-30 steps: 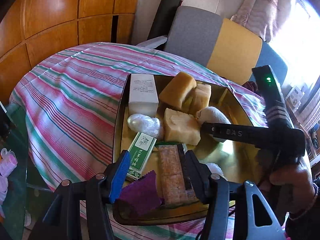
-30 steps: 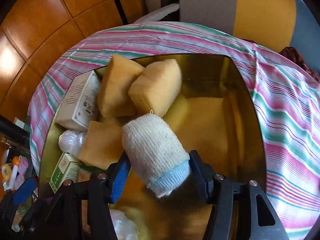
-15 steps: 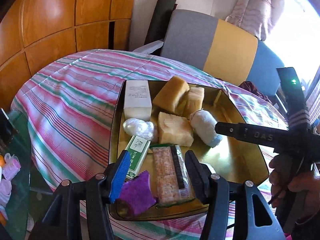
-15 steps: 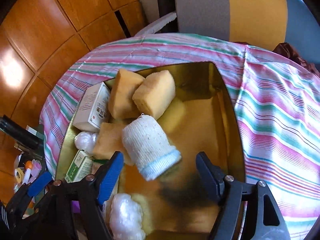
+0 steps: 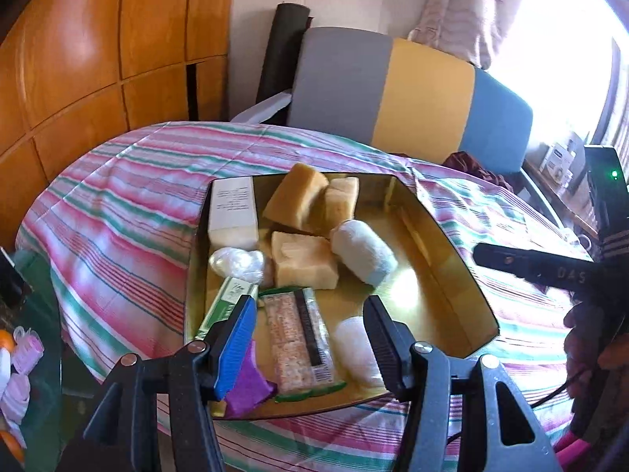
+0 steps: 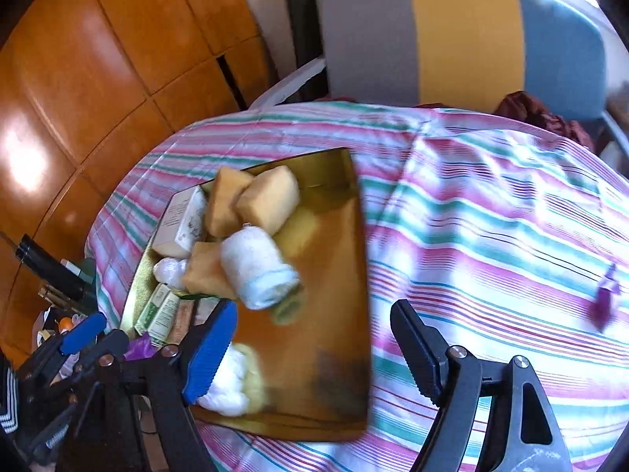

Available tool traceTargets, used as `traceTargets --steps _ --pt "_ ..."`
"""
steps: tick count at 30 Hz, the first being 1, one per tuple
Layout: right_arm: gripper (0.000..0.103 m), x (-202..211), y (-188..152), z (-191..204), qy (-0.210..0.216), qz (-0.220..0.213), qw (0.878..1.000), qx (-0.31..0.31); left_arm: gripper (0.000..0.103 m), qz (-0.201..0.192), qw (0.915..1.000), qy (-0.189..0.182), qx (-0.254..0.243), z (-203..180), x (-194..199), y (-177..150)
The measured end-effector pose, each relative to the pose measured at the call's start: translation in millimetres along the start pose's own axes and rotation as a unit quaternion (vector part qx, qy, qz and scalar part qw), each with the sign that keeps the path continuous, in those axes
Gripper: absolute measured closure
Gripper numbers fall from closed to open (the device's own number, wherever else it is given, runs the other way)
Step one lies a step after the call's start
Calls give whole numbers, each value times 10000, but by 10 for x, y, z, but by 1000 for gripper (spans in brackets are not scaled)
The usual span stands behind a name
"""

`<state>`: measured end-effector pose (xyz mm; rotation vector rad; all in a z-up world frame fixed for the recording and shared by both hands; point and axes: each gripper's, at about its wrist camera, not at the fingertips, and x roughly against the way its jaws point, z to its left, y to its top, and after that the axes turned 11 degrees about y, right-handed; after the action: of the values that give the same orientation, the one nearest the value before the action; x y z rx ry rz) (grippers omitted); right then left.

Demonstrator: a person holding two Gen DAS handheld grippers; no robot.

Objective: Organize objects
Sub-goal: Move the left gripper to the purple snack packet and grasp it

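Observation:
A gold tray (image 5: pixel 444 259) (image 6: pixel 334 354) lies on the striped tablecloth. In it are a white and pale blue rolled cloth (image 5: pixel 363 251) (image 6: pixel 257 265), yellow sponges (image 5: pixel 304 259) (image 6: pixel 269 196), a white box (image 5: pixel 232 212), a green box (image 5: pixel 226 303), a cracker pack (image 5: pixel 297 338), a purple item (image 5: pixel 247 387) and white plastic-wrapped lumps (image 5: pixel 355 344). My left gripper (image 5: pixel 308 348) is open and empty over the tray's near edge. My right gripper (image 6: pixel 314 350) is open and empty, above the tray's right part; it also shows in the left wrist view (image 5: pixel 550 271).
A small purple piece (image 6: pixel 605 299) lies on the striped cloth (image 6: pixel 491 216) right of the tray. A grey, yellow and blue chair (image 5: pixel 393 94) stands behind the table. Wooden panels (image 5: pixel 98 39) line the left wall. Small items sit on a green surface (image 5: pixel 23 350) at left.
My right gripper opened, let go of the rolled cloth in the tray, and pulled back up and to the right. My left gripper drew back a little.

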<state>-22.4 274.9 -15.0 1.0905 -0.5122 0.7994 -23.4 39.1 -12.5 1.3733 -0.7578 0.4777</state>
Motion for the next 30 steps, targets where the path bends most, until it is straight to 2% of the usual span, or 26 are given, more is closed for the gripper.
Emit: traceTargets --steps 8,13,19,25,27,30 --pt "21 589 -52 -846 -624 -305 9957 -615 46 -85 9986 -271 -447 -387 59 76" --pt "20 1030 -160 -1537 -1190 -553 9830 -1285 46 -74 9951 -570 -800 -732 65 134" --pt "20 1616 -348 -2295 -1947 -977 9520 -2153 46 -39 9859 -1019 -1327 -1320 59 202" --pt "20 1952 -610 -2892 -2271 -1405 9180 -2933 46 185 9721 -1446 -1839 -2030 -27 206" --pt "20 2002 -745 -3048 -2335 -1519 9053 -3207 46 366 9657 -1642 -1977 -2284 -90 201" --pt "20 2096 -915 -3242 -2286 -1714 8831 -3720 46 819 9583 -1941 -1932 -2601 -222 191"
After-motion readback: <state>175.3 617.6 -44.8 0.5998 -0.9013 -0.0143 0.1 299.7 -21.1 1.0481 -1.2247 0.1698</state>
